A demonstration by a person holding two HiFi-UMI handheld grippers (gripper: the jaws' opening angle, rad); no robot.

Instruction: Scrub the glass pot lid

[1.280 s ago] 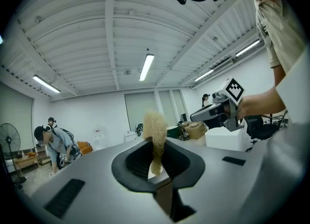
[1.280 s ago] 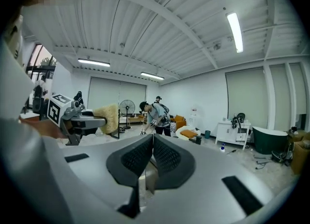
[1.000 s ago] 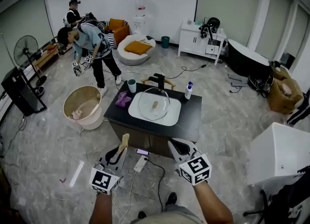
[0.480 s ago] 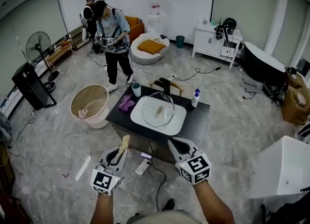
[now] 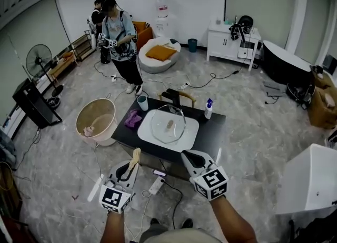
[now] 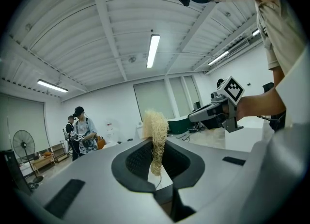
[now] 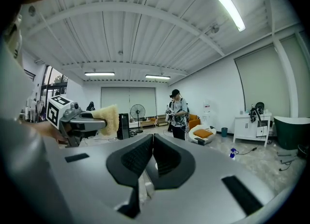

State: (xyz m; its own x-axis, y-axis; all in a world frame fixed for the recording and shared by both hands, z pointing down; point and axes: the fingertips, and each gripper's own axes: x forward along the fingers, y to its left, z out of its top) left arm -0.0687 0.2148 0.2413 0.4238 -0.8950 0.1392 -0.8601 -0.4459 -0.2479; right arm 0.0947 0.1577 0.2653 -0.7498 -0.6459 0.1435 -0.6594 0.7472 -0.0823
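Worktop [image 5: 209, 131]: cup [image 5: 142, 102] at far-left corner, purple cloth [image 5: 132, 118] by left edge, faucet [image 5: 174, 98] at far edge ctr, spray bottle [image 5: 208, 109] to its right. Tub [image 5: 80, 118] on floor off left edge; power strip [image 5: 157, 185] on floor before near edge. Glass pot lid [image 5: 167, 126] lies in white sink [image 5: 190, 134], worktop ctr, well apart from both grippers. L gripper [image 5: 131, 164] clamps a loofah scrubber [image 6: 155, 131], upright; R gripper [image 5: 190, 156] has jaws together, nothing between.

Glass lid [image 5: 168, 124] lies in the sink [image 5: 145, 132] — cup [image 5: 142, 102] and cloth [image 5: 132, 119] left, spray bottle [image 5: 208, 109] right, faucet [image 5: 174, 98] behind.
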